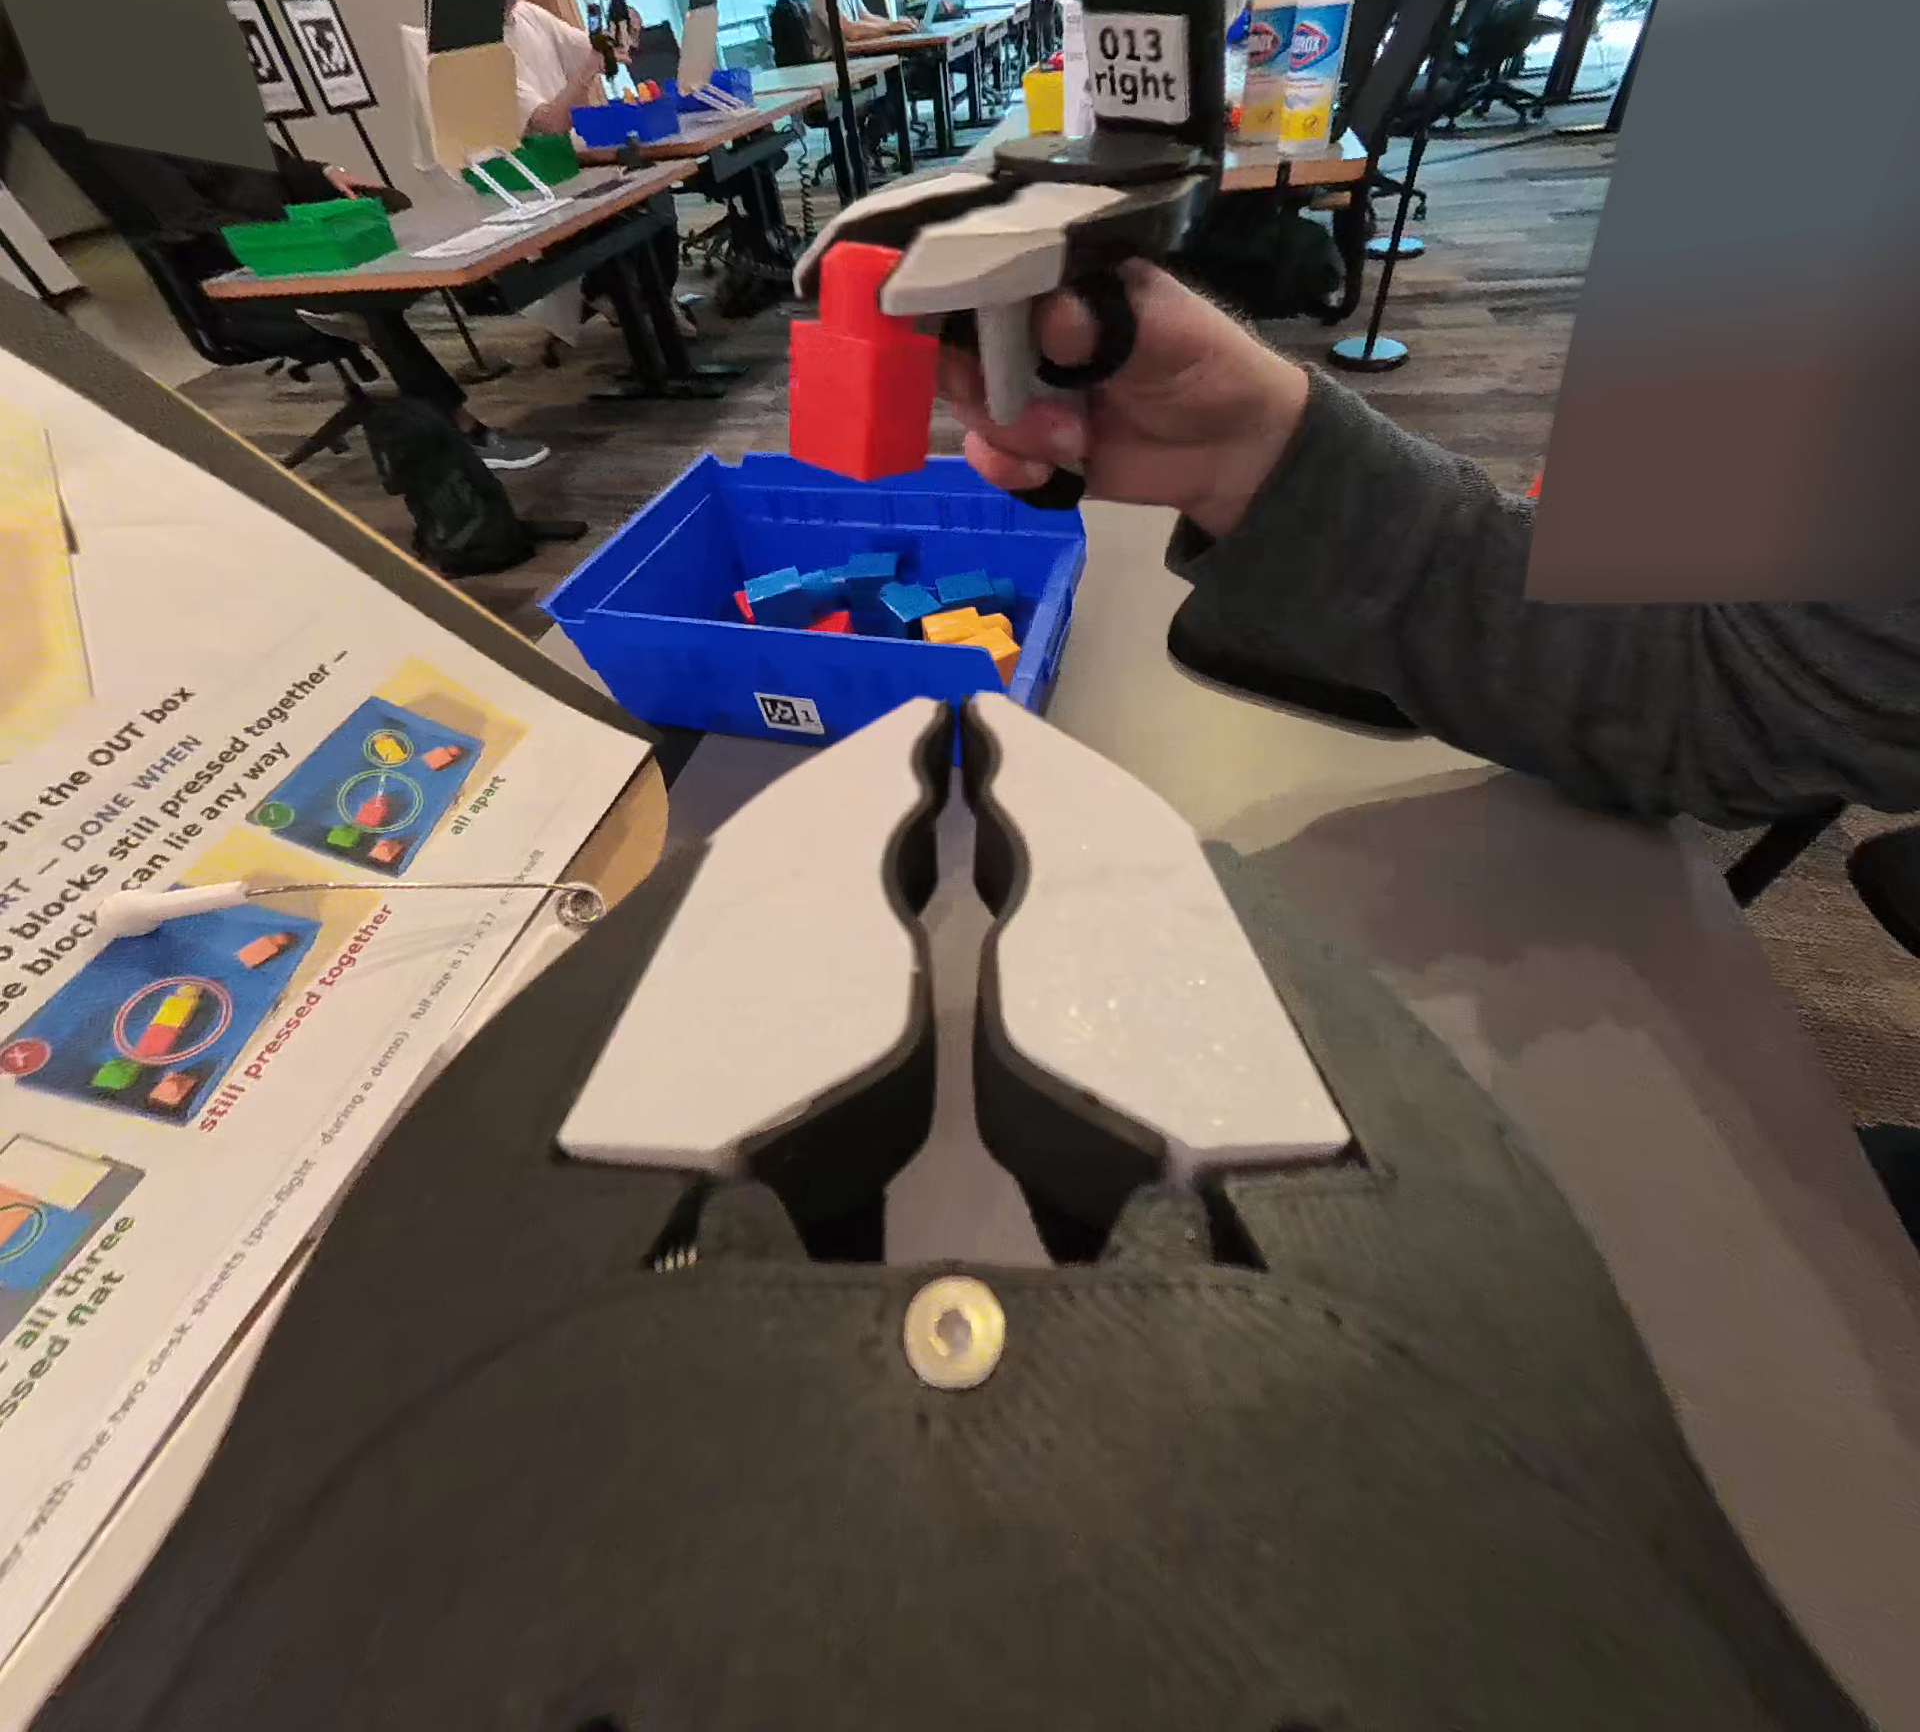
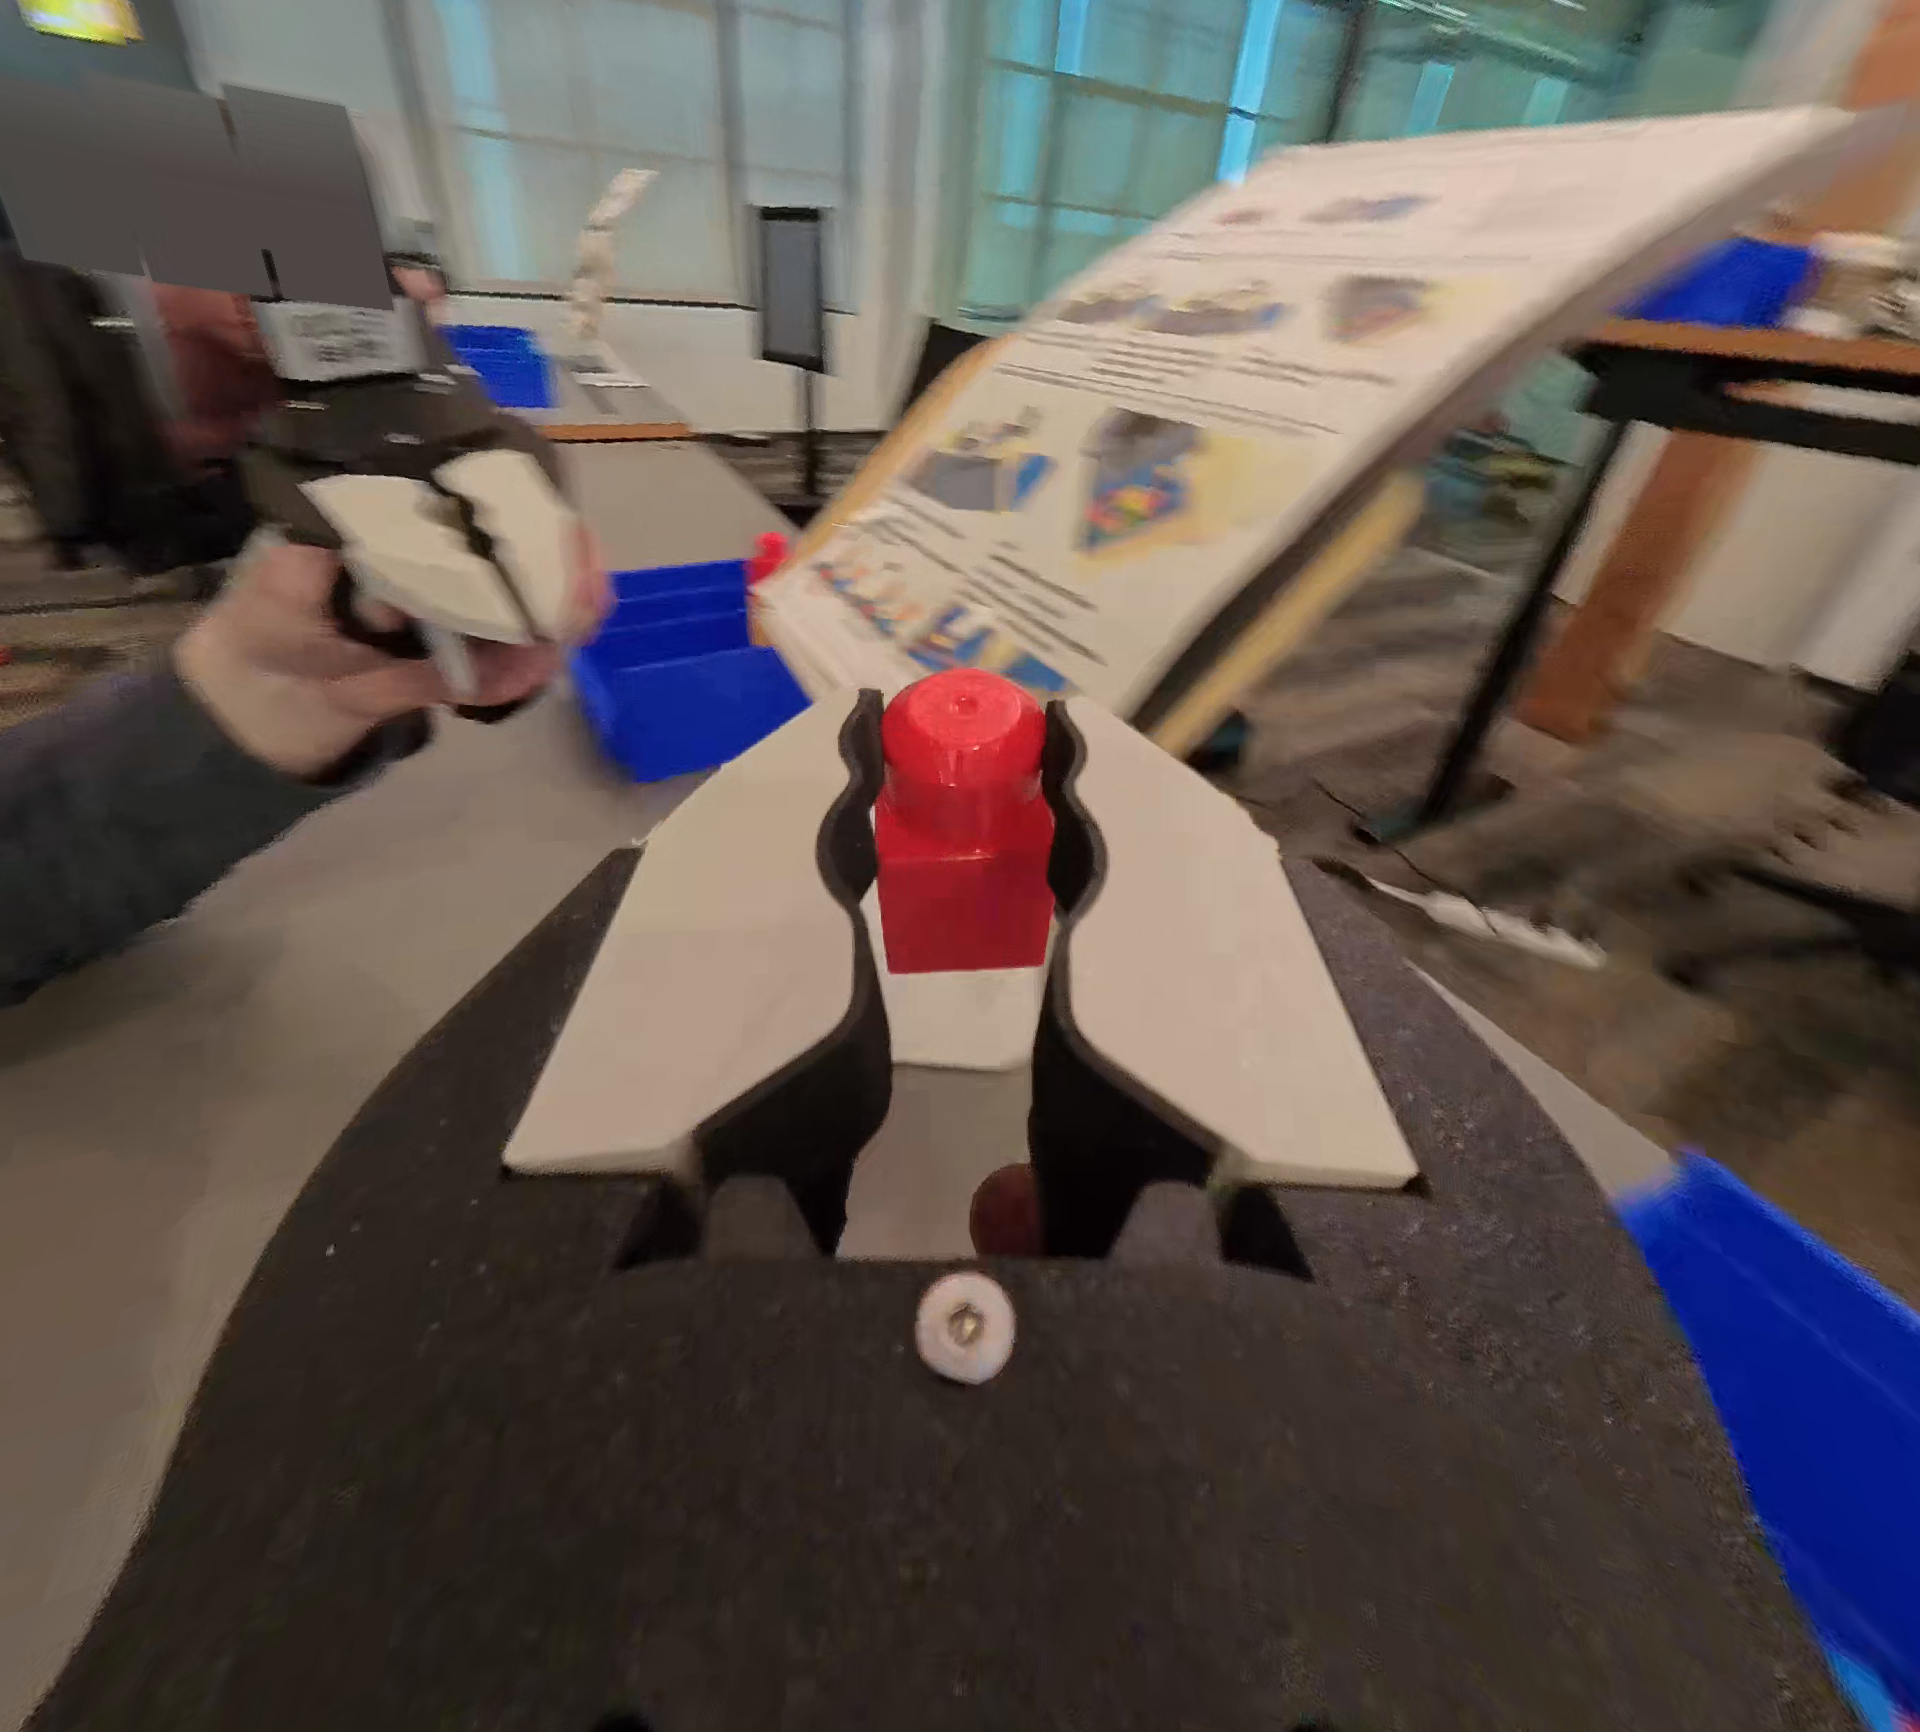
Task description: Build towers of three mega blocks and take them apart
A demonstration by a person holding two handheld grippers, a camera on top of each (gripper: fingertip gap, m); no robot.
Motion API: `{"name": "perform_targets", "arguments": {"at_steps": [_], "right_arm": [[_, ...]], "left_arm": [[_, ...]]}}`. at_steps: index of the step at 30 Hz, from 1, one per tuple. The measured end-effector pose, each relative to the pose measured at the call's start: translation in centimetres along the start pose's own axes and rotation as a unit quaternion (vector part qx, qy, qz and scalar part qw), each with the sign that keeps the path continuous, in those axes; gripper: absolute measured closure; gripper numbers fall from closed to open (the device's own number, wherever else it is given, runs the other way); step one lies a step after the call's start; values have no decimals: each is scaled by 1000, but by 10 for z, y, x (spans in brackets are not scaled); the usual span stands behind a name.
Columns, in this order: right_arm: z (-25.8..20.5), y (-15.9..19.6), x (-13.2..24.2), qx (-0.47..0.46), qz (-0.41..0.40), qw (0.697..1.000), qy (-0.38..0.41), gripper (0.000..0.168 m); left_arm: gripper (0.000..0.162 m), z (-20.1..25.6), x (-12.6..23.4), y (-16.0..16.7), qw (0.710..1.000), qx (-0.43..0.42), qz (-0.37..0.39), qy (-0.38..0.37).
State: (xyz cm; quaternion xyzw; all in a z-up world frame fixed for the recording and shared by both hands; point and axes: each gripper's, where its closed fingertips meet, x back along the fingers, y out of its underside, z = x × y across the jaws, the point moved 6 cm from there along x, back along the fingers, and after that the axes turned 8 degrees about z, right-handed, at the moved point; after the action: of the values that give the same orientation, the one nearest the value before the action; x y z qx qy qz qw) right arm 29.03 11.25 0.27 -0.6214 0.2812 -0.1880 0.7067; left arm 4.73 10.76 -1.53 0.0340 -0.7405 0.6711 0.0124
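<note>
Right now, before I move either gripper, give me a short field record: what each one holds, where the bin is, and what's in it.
left gripper: shut, holding nothing, low over the table
right gripper: shut on the red block, gripping its stud
red block position: in the air above the far rim of the blue bin
bin contents: loose blue, orange and red blocks, none visibly stacked
instruction sheet: on a tilted board, to the left gripper's left
</note>
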Motion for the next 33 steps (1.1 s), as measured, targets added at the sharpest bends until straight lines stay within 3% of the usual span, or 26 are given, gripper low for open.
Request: {"name": "perform_targets", "arguments": {"at_steps": [4,10,12,14,21,29,33], "right_arm": [[48,9,41,-33,-16,993,110,139],[94,53,76,-96,-109,962,232,139],[106,67,86,-122,-132,946,270,124],[112,69,92,-149,-112,940,284,121],[94,36,80,-105,-71,957,262,124],[51,14,34,-64,-55,983,165,134],[30,16,11,-28,-86,987,130,136]], "left_arm": [[162,-4,2,0,1000,-8,-5,-19],[162,-2,-3,5,1000,-14,-18,-15],[162,-1,-4,6,999,-17,-24,-16],[162,0,-5,7,999,-18,-27,-13],[162,-1,-4,7,999,-18,-27,-13],[162,0,3,3,997,-55,-47,-33],[162,-8,15,-2,996,-62,-45,-55]]}}
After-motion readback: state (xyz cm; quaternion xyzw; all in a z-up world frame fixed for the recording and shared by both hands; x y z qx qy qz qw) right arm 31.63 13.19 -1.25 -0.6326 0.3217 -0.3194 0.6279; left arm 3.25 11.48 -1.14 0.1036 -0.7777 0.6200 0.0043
